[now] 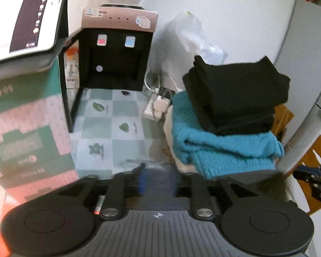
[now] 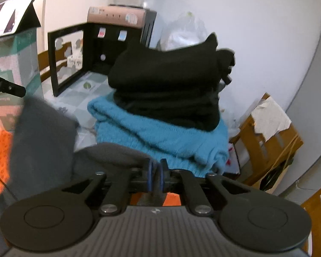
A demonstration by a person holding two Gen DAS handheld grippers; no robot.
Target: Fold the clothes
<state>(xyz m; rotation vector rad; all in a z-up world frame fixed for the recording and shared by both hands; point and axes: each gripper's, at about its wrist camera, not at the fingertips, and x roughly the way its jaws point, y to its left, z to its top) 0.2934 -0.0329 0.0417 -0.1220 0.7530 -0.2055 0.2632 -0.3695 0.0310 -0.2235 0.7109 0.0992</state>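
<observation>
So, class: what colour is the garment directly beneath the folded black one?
Teal blue knit sweater, clearest in the right wrist view.

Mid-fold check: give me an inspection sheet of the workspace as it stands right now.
Surface: table under a checked cloth.
Job's things: folded black garment stacked on blue sweater; grey garment raised between the grippers.
Clutter: water dispenser, box with tablet on top, plastic bag.
Grippers: left gripper and right gripper each appear clamped on the grey garment.
Cables: power strip with plugs, behind the stack.
Surroundings: white wall, wooden chair.
</observation>
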